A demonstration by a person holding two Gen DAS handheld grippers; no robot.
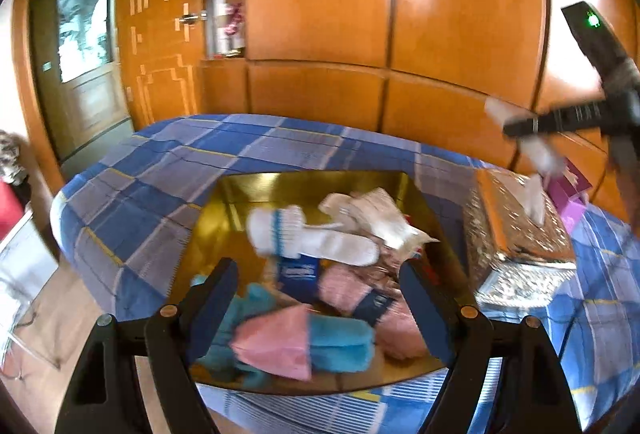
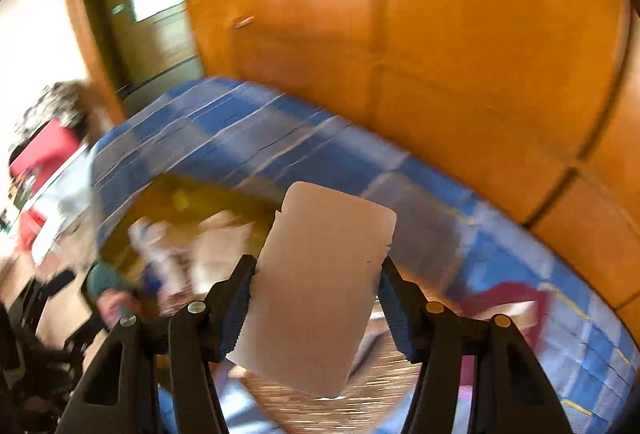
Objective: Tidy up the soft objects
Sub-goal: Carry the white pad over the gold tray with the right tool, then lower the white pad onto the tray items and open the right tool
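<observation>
Right wrist view was heavily motion-blurred: we could barely make out the gold open box and its contents, and the glittery silver tissue box below the fingers was only a streaky patch. In the left wrist view the box's near edge was cut off by the fingers, and the pile of socks was partly hidden behind them. We saw the right gripper clamped on a flat white rounded-corner packet, held up in the air over the blue plaid bedspread. The left gripper had its jaws wide apart, holding nothing, over the gold box, above a pink-and-turquoise fuzzy sock. A white sock with blue band lay further back in the box.
</observation>
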